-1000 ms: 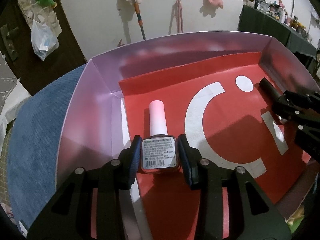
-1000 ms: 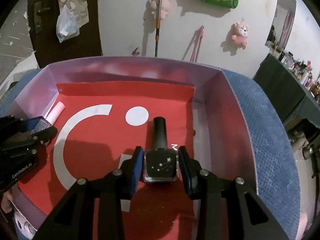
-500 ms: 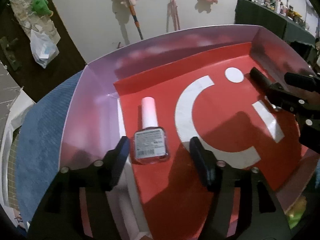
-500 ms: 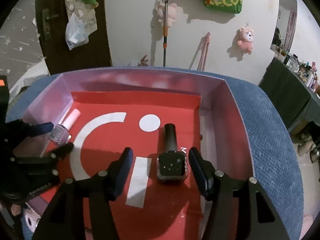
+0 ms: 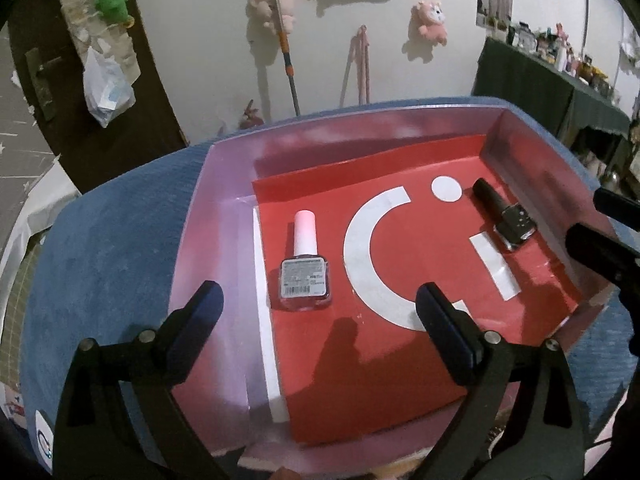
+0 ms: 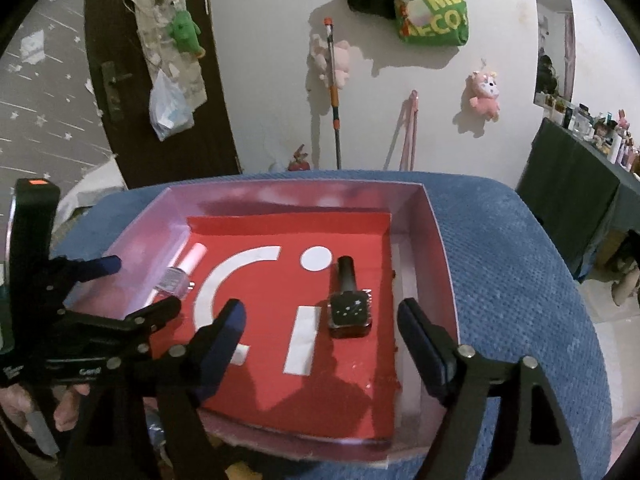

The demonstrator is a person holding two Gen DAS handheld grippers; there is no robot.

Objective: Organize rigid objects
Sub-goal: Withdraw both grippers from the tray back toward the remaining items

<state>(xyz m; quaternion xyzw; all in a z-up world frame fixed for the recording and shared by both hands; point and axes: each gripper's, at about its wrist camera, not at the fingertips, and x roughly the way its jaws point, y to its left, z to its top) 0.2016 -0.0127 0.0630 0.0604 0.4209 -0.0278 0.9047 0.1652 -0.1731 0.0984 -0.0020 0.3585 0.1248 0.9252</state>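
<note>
A blue cushioned surface point(image 6: 516, 280) is seen carrying a shallow pink-walled box point(image 5: 224, 216) lined with a red sheet point(image 5: 400, 344) printed with white shapes. Inside it, the pink-capped bottle point(image 5: 305, 264) is laid flat near the left wall and the black-capped bottle point(image 6: 349, 304) flat near the right wall, the two well apart. The left gripper point(image 5: 320, 312) and the right gripper point(image 6: 320, 324) are each held above and short of their bottles, jaws having just been opened wide, with nothing gripped between them.
</note>
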